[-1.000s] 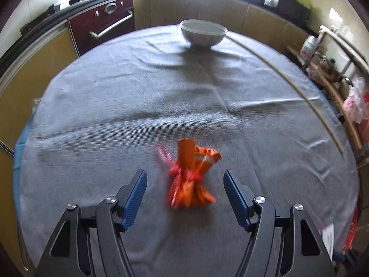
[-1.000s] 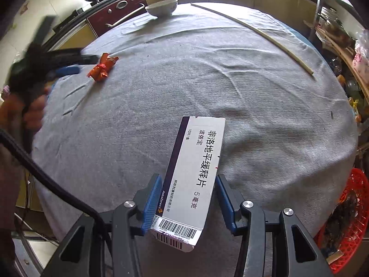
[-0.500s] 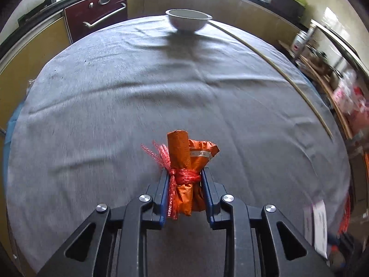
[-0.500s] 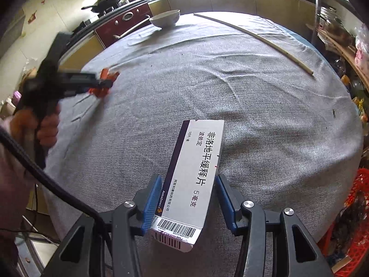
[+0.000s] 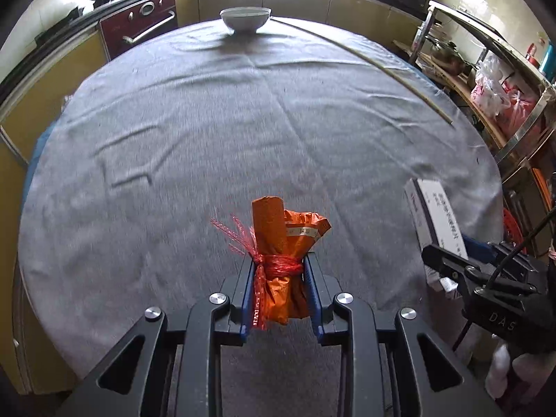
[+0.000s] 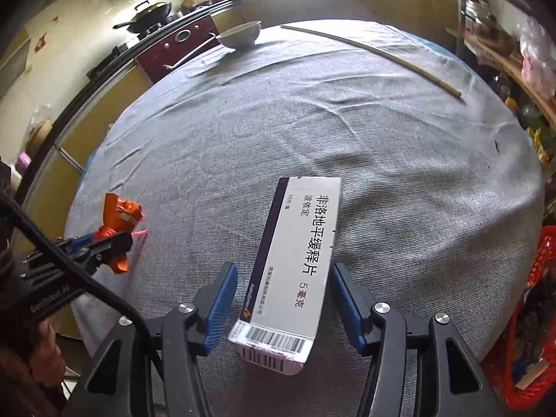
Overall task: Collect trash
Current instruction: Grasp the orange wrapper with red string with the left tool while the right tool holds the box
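Left wrist view: left gripper (image 5: pixel 280 290) clenched on crumpled orange wrapper tied with red string (image 5: pixel 283 260), lower centre; keep the squeeze at the knot.

Right wrist view: right gripper (image 6: pixel 282 299) jaws opening, gaps either side of white cardboard medicine box (image 6: pixel 295 267), lower centre; red basket (image 6: pixel 537 278) right edge, so clear the box before lifting away.

The orange wrapper bundle (image 5: pixel 283 264), tied with red netting, is clamped between the blue pads of the left tool (image 5: pixel 279 290) above the grey-clothed desk (image 5: pixel 222 146). A white carton (image 5: pixel 434 219) is seen right of the bundle at the right tool (image 5: pixel 462 260). A white bowl (image 5: pixel 245 19) is located far beyond the bundle.
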### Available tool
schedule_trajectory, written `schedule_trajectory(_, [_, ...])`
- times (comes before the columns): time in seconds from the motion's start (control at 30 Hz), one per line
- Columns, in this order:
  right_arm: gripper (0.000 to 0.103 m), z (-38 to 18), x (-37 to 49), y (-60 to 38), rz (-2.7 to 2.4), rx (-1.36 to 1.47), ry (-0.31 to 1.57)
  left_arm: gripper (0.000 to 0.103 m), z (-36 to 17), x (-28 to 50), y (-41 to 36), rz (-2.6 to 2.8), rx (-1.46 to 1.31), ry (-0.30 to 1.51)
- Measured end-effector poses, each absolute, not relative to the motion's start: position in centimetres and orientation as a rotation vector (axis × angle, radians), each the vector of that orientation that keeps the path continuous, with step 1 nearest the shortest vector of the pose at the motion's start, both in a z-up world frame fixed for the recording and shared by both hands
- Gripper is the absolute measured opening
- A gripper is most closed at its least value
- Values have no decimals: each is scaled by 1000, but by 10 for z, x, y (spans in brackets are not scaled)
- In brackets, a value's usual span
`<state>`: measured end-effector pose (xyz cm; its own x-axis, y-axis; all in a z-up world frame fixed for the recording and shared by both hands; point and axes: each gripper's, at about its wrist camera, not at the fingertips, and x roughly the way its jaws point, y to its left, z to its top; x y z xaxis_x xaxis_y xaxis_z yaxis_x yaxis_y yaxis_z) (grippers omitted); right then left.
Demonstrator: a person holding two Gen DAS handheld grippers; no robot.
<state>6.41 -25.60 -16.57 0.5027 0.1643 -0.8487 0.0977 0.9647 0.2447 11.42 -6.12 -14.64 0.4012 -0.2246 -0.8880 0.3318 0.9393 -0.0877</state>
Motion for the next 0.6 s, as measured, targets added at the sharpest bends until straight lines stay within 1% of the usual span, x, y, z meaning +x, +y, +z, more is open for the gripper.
schedule_trajectory(0.03, [59,-166,63,-253,35,247,1038,28,-150,114,-60,-349,100,1116])
schedule_trajectory(0.1, [53,-167,60,-251,26,200,1021,28,-154,111,-56,-359,83,1134])
schedule_trajectory(0.13, [51,-168,58,-250,20,175,1014,30,-154,109,-53,-370,68,1140])
schedule_trajectory(0.17, [50,-168,56,-250,18,162,1008,39,-154,106,-52,-376,59,1141])
schedule_trajectory(0.2, [50,-168,54,-251,20,159,1005,45,-153,104,-49,-381,49,1140])
schedule_trajectory(0.23, [50,-168,52,-252,21,163,1002,55,-150,101,-45,-382,33,1130])
schedule_trajectory(0.27, [50,-168,51,-254,21,166,1000,59,-148,99,-42,-384,18,1122])
schedule_trajectory(0.57, [49,-158,32,-250,69,167,934,59,-149,92,-37,-386,-21,1093])
schedule_trajectory(0.6, [49,-157,29,-248,72,160,929,58,-151,93,-36,-387,-27,1092])
